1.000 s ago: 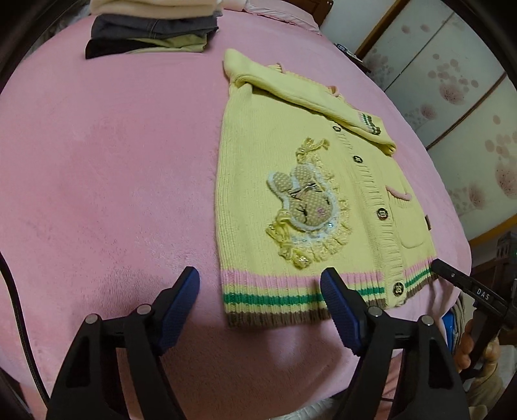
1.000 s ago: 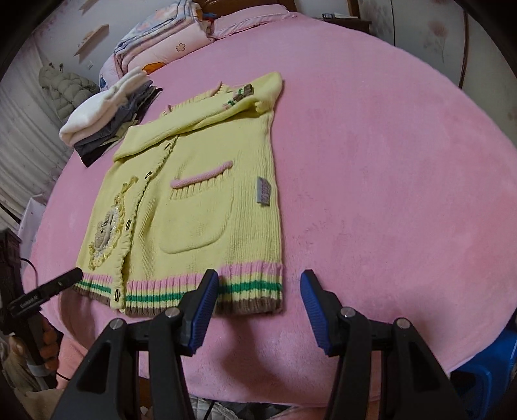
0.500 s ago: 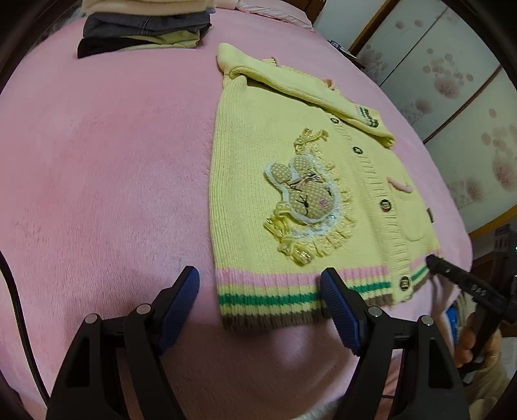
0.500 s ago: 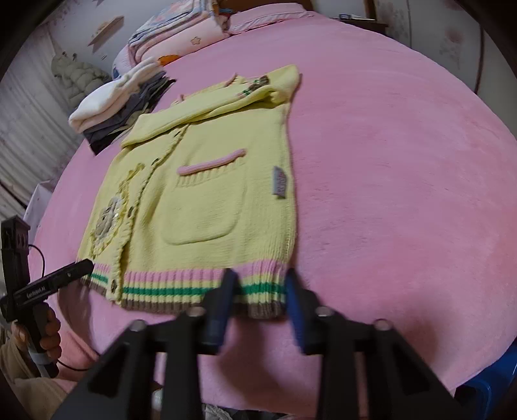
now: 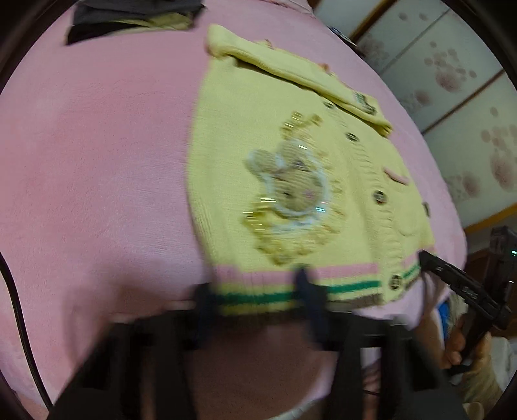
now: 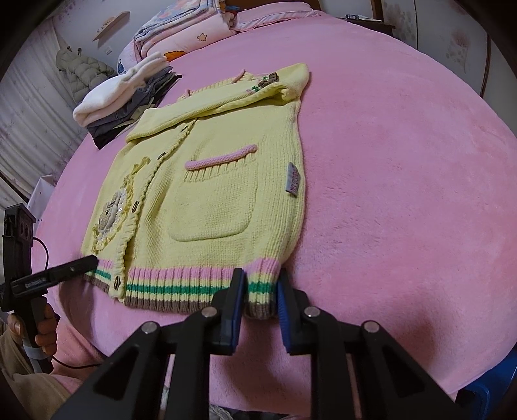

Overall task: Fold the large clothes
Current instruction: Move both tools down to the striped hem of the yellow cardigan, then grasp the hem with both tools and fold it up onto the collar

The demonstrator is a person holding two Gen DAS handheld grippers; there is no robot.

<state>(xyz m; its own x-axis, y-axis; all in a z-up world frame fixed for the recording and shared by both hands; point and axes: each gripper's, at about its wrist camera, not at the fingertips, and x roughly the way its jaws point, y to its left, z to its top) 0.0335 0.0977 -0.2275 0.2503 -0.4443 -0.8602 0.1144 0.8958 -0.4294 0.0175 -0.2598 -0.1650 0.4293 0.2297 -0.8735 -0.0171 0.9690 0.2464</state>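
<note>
A yellow knit cardigan (image 6: pixel 223 181) with a bunny patch (image 5: pixel 290 184) and a pink, green and brown striped hem lies flat on the pink bed, its sleeves folded across the top. My right gripper (image 6: pixel 258 290) is closed on the hem's right corner. My left gripper (image 5: pixel 255 300) is blurred by motion; its fingers straddle the hem's left corner, closing in on it. The left gripper also shows in the right wrist view (image 6: pixel 90 261), at the hem's left end.
A stack of folded clothes (image 6: pixel 126 100) lies on the pink bed (image 6: pixel 404 161) beyond the cardigan's collar. Bedding and pillows (image 6: pixel 194 29) are piled at the head of the bed. The bed edge runs just below the hem.
Both grippers have moved forward onto the hem. The right jaws have narrowed from wide open to pinching the right corner. The left jaws have narrowed around the left corner.
</note>
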